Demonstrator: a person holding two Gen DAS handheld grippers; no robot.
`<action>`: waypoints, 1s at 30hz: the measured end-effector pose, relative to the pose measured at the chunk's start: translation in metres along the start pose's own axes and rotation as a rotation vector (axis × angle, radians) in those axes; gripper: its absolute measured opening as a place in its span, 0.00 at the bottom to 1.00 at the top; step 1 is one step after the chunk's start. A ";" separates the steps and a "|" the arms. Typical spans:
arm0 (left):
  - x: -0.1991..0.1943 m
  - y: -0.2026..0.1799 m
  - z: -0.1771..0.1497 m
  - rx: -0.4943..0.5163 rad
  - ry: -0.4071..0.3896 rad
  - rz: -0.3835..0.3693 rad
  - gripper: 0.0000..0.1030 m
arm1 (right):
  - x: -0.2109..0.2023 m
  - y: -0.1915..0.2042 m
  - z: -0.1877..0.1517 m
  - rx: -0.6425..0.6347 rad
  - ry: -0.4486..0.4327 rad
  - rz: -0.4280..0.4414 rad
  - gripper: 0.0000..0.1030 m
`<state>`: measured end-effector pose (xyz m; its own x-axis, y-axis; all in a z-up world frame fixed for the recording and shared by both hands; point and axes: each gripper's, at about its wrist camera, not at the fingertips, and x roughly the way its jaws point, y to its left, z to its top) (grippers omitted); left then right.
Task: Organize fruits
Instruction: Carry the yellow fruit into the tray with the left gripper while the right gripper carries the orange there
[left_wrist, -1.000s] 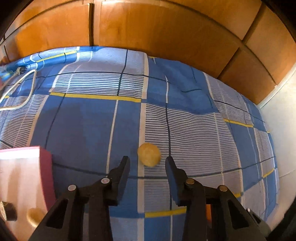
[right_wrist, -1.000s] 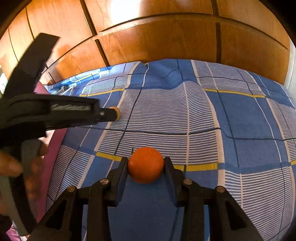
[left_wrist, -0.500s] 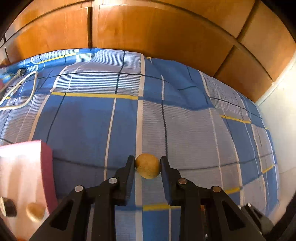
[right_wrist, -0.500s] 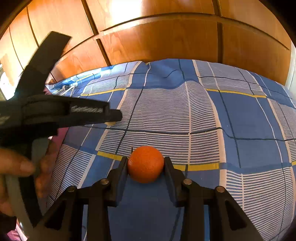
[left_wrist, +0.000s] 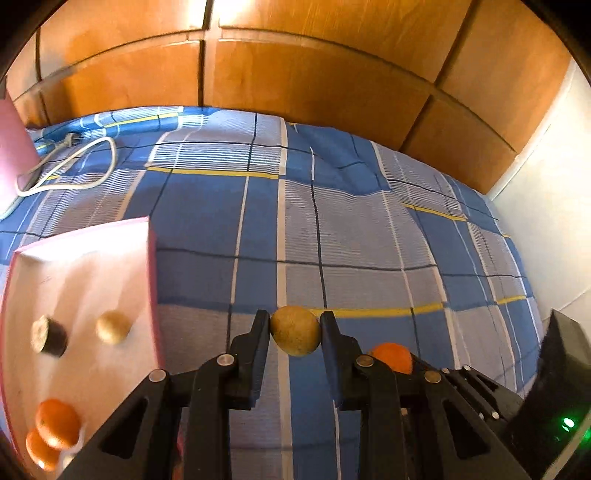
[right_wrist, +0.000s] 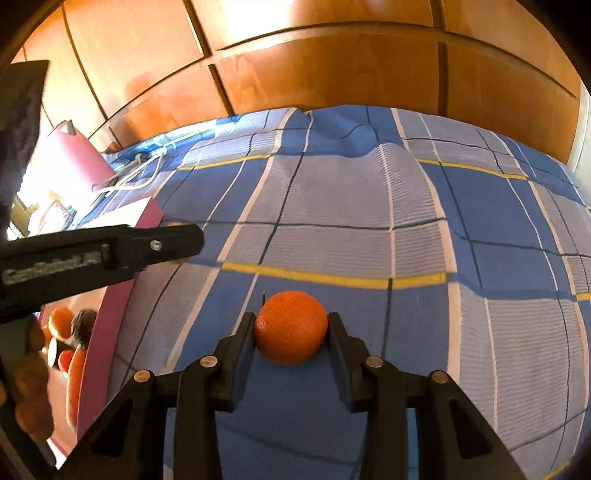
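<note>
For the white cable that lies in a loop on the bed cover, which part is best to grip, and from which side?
Best guess: grip the white cable at the rounded end of its loop, coming from above with one finger on each side of the strand. There it curves free on the flat bed cover. Its far end looks bunched at the bed's edge, so a grip there is less sure.

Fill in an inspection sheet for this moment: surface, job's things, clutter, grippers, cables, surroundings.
Surface: blue checked bedsheet, wrinkled.
Job's things: pink shallow box holding two orange round fruits, a tan round fruit and a dark cut piece.
Clutter: nothing seen.
Grippers: left hand-held gripper shut on yellowish round fruit; right hand-held gripper shut on orange round fruit.
Cables: white looped cord on the sheet.
Surroundings: wooden panelled doors; white wall.
</note>
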<state>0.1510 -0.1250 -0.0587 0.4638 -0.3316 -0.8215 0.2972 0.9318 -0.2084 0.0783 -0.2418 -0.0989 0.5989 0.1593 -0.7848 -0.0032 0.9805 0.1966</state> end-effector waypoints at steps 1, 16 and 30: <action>-0.008 0.002 -0.005 -0.002 -0.010 -0.001 0.27 | -0.002 0.002 -0.003 -0.002 0.002 0.002 0.37; -0.074 0.036 -0.056 -0.049 -0.086 -0.001 0.27 | -0.028 0.038 -0.024 -0.055 -0.004 0.023 0.37; -0.131 0.108 -0.101 -0.123 -0.175 0.120 0.27 | -0.040 0.084 -0.023 -0.140 -0.019 0.097 0.37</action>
<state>0.0376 0.0339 -0.0275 0.6306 -0.2285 -0.7417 0.1330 0.9733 -0.1869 0.0357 -0.1628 -0.0639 0.6052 0.2533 -0.7547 -0.1726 0.9672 0.1862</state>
